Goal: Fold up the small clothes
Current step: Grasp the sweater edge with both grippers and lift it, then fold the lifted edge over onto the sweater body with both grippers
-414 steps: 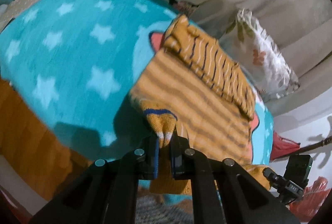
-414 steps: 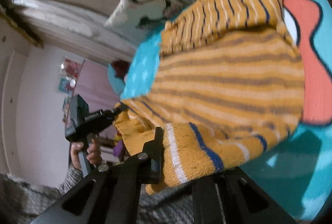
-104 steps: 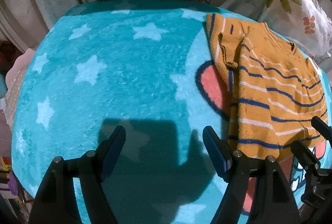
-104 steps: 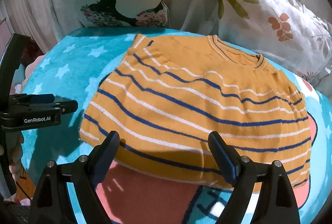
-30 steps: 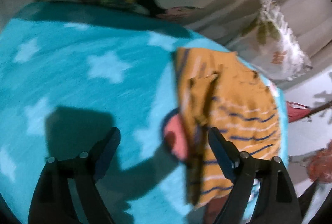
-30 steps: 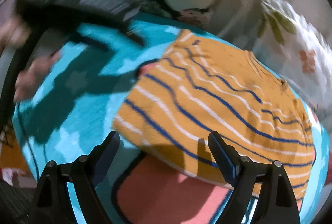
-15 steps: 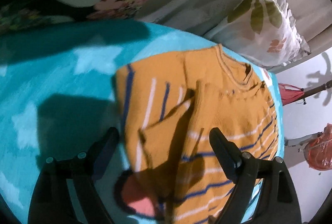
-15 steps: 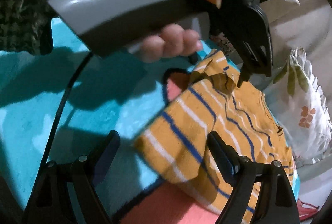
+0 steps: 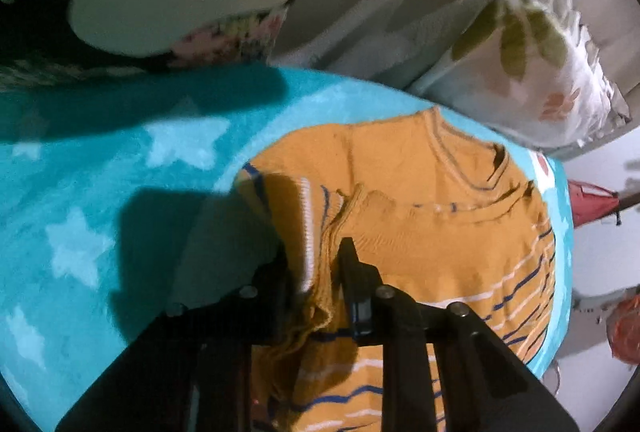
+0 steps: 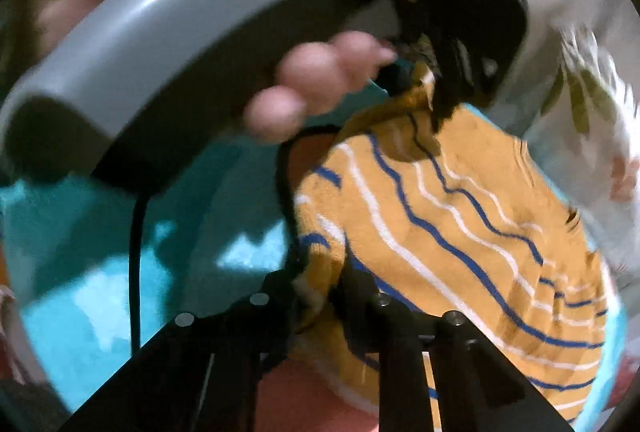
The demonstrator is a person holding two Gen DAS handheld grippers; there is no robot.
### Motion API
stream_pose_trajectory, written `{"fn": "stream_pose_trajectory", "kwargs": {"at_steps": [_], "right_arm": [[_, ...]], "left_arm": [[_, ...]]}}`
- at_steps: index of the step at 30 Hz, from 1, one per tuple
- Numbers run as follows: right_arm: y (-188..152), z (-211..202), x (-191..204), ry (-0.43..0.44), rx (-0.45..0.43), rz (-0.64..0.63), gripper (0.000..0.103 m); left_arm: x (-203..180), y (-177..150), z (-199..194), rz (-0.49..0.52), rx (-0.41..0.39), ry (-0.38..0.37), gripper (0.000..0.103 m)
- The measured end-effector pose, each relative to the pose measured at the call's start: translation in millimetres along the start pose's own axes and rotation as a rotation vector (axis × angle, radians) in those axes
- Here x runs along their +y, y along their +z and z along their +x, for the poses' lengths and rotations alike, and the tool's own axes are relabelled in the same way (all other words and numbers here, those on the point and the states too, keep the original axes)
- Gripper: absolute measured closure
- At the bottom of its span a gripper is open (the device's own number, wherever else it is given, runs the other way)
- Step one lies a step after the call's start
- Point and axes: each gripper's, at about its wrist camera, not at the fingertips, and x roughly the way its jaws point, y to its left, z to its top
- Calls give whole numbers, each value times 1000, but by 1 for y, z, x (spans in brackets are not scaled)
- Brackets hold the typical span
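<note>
A small orange sweater (image 9: 432,232) with blue and white stripes lies on a teal star blanket (image 9: 120,192). My left gripper (image 9: 316,264) is shut on the sweater's left edge near the folded sleeve. My right gripper (image 10: 320,272) is shut on the sweater's (image 10: 460,224) lower left corner. In the right wrist view the left gripper's grey handle (image 10: 180,32) and the hand holding it fill the upper left, and its tip pinches the sweater's far edge.
Floral pillows (image 9: 532,72) lean against the back behind the sweater. A black cable (image 10: 136,272) hangs from the left gripper's handle. A red object (image 9: 588,204) sits off the blanket's right edge.
Both grippers were open half a second ago and have now closed on the sweater's left side. The left gripper has moved in onto the sleeve edge.
</note>
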Motion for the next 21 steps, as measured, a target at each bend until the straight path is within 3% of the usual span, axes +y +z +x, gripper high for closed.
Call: {"fn": "stream_pose_trajectory", "kwargs": {"at_steps": [5,11,12,17,21], "right_arm": [[-3,-37,-36,61,-86,40,87],[-35,-86,-88,62,-181,98,87],[-42,-94,-100,51,-192,113,87],[-93,-118,-170,-4,-188,252,87],[-146,-118,-233,-35,-131,417,87]], "left_arm": [[-41,-2,-32,6,-53,27,83],[-124,5,-51,40,-108,-26,85],[-140,6,-49,51,-110,-39,92],[-231,10,-17,126,-81,-116,92],[-298,2,24,183,-36,-176,92]]}}
